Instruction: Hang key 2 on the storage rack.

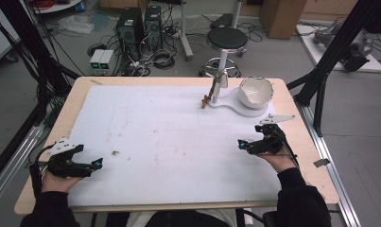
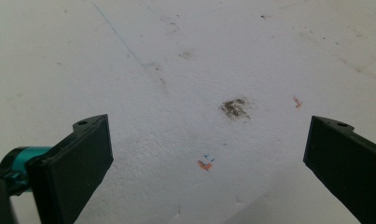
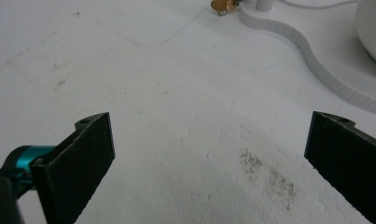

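Both jaws stand wide apart and hold nothing, on the left gripper (image 1: 97, 163) and the right gripper (image 1: 241, 144) alike, so I judge nothing is begun: the white bowl (image 1: 255, 91) and small hanging piece (image 1: 206, 100) wait ahead of the right jaws, on the stand (image 1: 228, 103).

Wooden table (image 1: 292, 101) covered by a stained white foam sheet (image 1: 169, 142). At far right, a white stand base (image 1: 235, 105) (bowl (image 1: 255, 91) on it).

A person's two hands rest low over the white mat (image 1: 178, 142), left gripper (image 1: 97, 163) near its left edge, right gripper (image 1: 241, 144) near its right, both with jaws spread wide, empty.
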Available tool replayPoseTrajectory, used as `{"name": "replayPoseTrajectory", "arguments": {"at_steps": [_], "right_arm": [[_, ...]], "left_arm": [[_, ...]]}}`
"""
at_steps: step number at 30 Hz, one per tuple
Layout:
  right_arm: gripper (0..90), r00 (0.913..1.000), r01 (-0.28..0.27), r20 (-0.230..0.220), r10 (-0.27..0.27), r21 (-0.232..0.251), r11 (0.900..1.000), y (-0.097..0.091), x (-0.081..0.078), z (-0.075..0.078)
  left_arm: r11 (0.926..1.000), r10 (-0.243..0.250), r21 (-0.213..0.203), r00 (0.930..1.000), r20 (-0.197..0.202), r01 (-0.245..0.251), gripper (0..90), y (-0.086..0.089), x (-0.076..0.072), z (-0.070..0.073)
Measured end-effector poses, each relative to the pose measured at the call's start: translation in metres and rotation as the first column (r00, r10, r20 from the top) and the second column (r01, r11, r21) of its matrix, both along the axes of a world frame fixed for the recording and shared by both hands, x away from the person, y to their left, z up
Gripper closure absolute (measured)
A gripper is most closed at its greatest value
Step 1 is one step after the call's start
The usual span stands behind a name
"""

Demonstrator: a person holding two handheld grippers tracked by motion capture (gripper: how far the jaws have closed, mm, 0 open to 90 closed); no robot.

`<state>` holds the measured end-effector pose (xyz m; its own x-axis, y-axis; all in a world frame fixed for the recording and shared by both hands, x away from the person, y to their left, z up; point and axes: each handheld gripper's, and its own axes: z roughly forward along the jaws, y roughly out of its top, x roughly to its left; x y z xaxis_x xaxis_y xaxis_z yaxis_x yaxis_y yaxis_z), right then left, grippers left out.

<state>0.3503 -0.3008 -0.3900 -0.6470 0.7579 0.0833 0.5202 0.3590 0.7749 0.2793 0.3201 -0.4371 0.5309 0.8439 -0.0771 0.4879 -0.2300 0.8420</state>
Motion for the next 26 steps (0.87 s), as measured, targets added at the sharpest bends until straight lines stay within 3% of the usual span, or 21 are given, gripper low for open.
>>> {"name": "replayPoseTrajectory", "arguments": {"at_steps": [8, 16, 26], "right_arm": [[0.6, 0.9998, -0.009, -0.019, 0.009, -0.008, 0.9999, -0.005, -0.015, -0.019], [0.6, 0.9981, -0.056, -0.027, 0.054, -0.077, 0.9955, -0.001, -0.033, -0.034], [0.5, 0.9993, -0.035, -0.02, 0.033, -0.091, 0.9953, -0.003, -0.038, -0.042]], "left_arm": [[1.0, 0.001, 0.003, 1.0, -0.004, -0.001, 1.7, 0.0, 0.0, 0.0], [1.0, -0.002, 0.004, 1.0, -0.008, 0.002, 1.7, 0.0, 0.001, -0.001], [0.9999, -0.009, 0.006, 0.9999, -0.009, 0.009, 1.7, 0.001, 0.002, -0.001]]}}
